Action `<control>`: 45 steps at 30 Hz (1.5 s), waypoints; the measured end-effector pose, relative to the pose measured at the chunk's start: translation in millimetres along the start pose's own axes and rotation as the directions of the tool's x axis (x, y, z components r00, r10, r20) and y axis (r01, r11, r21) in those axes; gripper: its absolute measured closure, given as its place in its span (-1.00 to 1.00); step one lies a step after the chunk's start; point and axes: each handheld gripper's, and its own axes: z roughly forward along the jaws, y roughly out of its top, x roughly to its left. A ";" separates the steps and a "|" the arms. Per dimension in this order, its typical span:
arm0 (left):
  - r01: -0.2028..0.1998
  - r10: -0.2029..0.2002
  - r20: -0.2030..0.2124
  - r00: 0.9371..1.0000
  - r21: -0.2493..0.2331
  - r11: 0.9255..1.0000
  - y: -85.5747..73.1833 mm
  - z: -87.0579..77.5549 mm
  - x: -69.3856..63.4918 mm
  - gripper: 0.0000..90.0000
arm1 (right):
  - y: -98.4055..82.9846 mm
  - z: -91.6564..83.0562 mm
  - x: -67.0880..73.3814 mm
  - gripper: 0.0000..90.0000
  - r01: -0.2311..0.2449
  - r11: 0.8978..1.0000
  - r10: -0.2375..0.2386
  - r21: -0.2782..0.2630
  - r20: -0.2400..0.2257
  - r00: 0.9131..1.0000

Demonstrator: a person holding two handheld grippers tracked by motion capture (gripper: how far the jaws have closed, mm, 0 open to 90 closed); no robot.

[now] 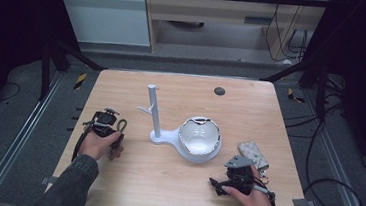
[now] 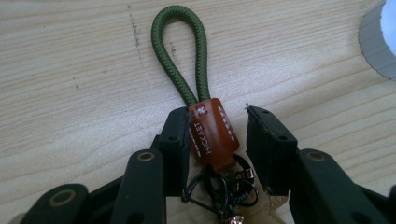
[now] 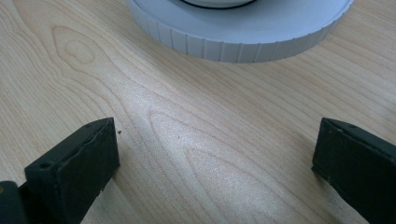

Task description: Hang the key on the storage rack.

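Dim lab room, metal rails on the floor either side, and a light wood counter (image 1: 174,182) w/ a white stand (image 1: 155,125) that has a peg post and a round dish on its base.

Working the keychain (image 2: 212,135) rn. It's lying flat on the counter at my left, well apart from the stand, green cord loop (image 2: 180,51) pointing away from me, brown leather tab in the middle, black rings at my end.

IMO the trick here: squeeze on the leather tab, not the cord or the rings. The tab is flat and won't roll or slip. Keep the loop free and sticking out so it can drop over a peg later, prob. Lift straight up, slow, bc the rings dangle.

Fingers: on my left gripper (image 2: 217,133) they're nearly closed around the tab. One finger touches its edge; on the other side I still see a thin gap, so not clamped imo. On my right gripper (image 3: 215,154) the fingers are wide apart, holding nothing, parked low over bare wood just in front of the stand's ribbed base. A patterned pouch (image 1: 254,153) sits near that hand.
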 end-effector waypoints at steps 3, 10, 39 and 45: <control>0.001 -0.001 -0.014 1.000 0.005 1.000 -0.4 1.2 1.4 0.32 | -0.4 0.0 0.0 -0.99 0.004 1.000 -0.004 -0.003 -0.001 1.000; 0.012 -0.012 -0.002 1.000 0.016 1.000 -0.4 3.0 3.3 0.34 | -0.4 -0.1 0.0 -0.99 0.005 1.000 -0.005 -0.003 -0.002 1.000; -0.015 0.015 -0.018 1.000 0.022 1.000 2.7 9.8 5.5 0.37 | -0.6 -0.4 0.3 -0.99 0.003 1.000 -0.003 -0.002 -0.002 1.000; -0.025 0.026 -0.012 1.000 0.021 0.999 2.3 9.6 6.6 0.45 | -0.6 -0.3 0.3 -0.99 0.003 1.000 -0.003 -0.003 -0.002 1.000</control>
